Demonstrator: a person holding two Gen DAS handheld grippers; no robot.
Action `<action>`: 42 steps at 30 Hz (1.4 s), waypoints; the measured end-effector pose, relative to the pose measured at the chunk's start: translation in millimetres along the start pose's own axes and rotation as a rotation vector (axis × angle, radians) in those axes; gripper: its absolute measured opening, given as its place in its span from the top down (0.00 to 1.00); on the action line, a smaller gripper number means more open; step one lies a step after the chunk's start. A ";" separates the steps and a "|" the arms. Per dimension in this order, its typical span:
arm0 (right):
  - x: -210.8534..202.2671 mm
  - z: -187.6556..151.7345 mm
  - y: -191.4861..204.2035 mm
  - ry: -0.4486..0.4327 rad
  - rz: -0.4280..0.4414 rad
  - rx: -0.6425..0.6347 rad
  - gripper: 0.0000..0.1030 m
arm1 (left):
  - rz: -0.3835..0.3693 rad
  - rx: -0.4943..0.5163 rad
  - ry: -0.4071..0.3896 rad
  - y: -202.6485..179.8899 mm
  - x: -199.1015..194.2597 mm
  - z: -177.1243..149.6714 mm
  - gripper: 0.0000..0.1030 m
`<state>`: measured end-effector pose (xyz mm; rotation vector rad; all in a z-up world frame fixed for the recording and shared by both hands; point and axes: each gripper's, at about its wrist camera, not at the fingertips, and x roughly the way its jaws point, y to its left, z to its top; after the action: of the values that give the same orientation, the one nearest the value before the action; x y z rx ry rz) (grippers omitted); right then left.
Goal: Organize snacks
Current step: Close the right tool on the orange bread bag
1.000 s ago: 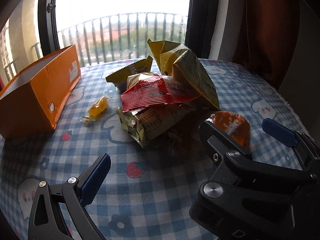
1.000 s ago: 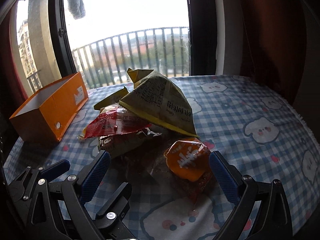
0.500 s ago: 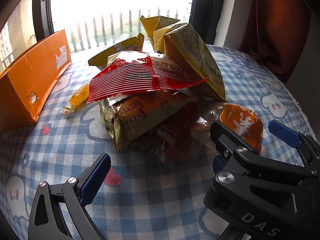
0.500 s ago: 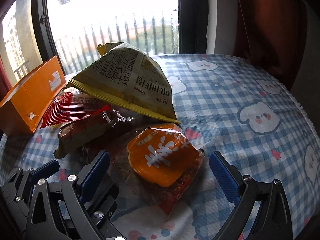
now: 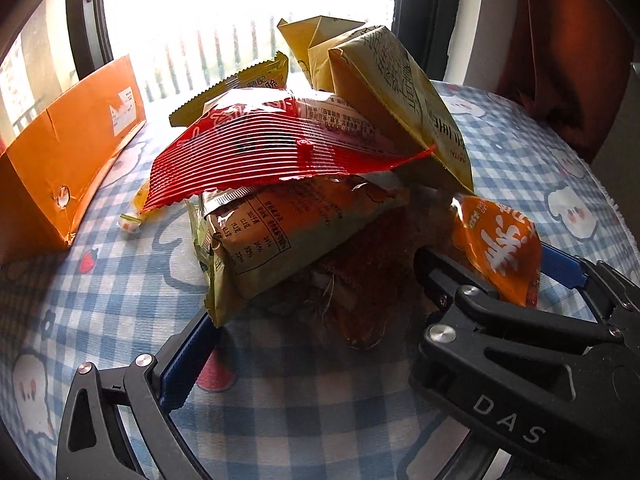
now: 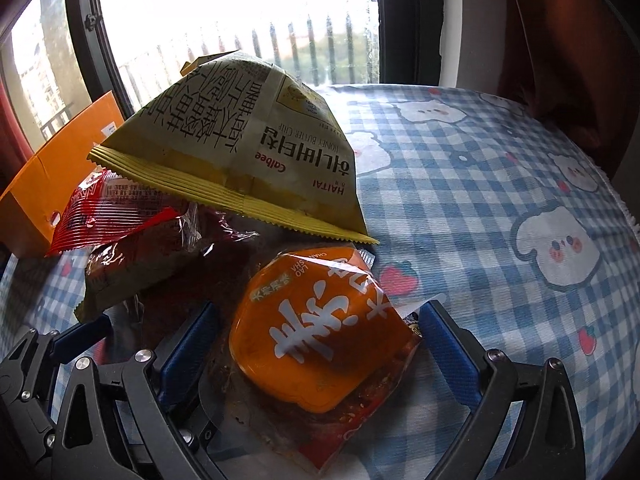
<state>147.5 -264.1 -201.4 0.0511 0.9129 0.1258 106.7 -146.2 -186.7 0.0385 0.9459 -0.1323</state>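
A heap of snack packets lies on the checked tablecloth. On top are a yellow chip bag (image 5: 404, 92) (image 6: 248, 140) and a red packet (image 5: 272, 148) (image 6: 100, 204); under them a tan-green packet (image 5: 288, 236). An orange packet (image 6: 316, 336) (image 5: 500, 248) lies at the heap's near right. My right gripper (image 6: 320, 344) is open with its blue pads either side of the orange packet; it also shows in the left wrist view (image 5: 492, 272). My left gripper (image 5: 320, 344) is open at the heap's near edge; its right finger is hidden.
An open orange cardboard box (image 5: 64, 152) (image 6: 52, 172) stands at the left of the table. A small yellow candy (image 5: 138, 208) lies between box and heap. The round table's edge (image 6: 616, 208) runs at the right. A window with railings is behind.
Both grippers have moved forward to the heap. The right gripper's fingers now straddle the orange packet; the left gripper's pad has reached the tan-green packet's near corner.
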 end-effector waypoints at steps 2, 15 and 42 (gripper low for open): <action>-0.7 -0.2 1.6 -0.002 -0.003 -0.003 0.23 | 0.001 0.007 0.001 -3.2 1.5 1.2 0.01; -32.1 -21.2 18.8 -0.034 0.009 0.041 0.37 | -0.025 0.032 -0.017 8.9 -17.5 -12.1 0.01; -74.5 10.2 24.8 -0.171 -0.023 0.100 0.37 | -0.033 0.103 -0.142 30.1 -57.3 36.3 0.01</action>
<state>108.3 -249.2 -134.2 0.1426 0.7486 0.0535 106.7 -114.1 -119.8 0.1069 0.7975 -0.2118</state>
